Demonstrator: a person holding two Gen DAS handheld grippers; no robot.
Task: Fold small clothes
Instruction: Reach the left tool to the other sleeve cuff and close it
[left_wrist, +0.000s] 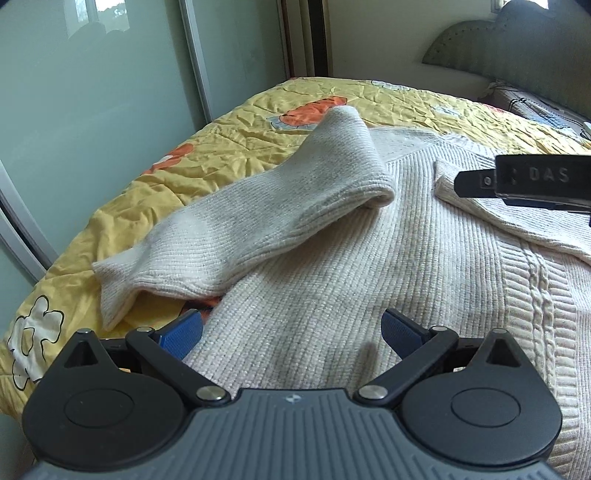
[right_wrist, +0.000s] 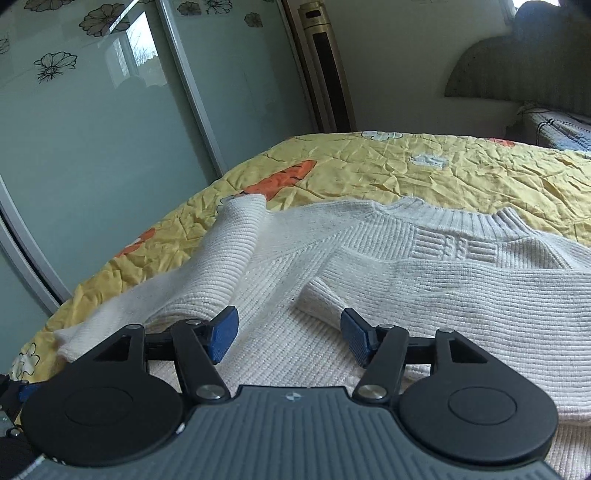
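A cream knit sweater (left_wrist: 332, 266) lies flat on a yellow bedspread (left_wrist: 236, 122). Its left sleeve (left_wrist: 258, 221) is looped over the body, with its cuff on the bedspread at the left. The other sleeve (right_wrist: 424, 288) lies folded across the chest, its cuff (right_wrist: 317, 299) near the middle. My left gripper (left_wrist: 291, 332) is open and empty just above the sweater's lower body. My right gripper (right_wrist: 288, 336) is open and empty, hovering in front of the folded sleeve's cuff. It also shows in the left wrist view (left_wrist: 517, 181) at the right.
The bed's left edge runs beside green glass sliding doors (right_wrist: 92, 147). A padded headboard (right_wrist: 517, 77) and a patterned pillow (right_wrist: 561, 125) are at the far right. The sweater's ribbed collar (right_wrist: 454, 218) lies toward the headboard.
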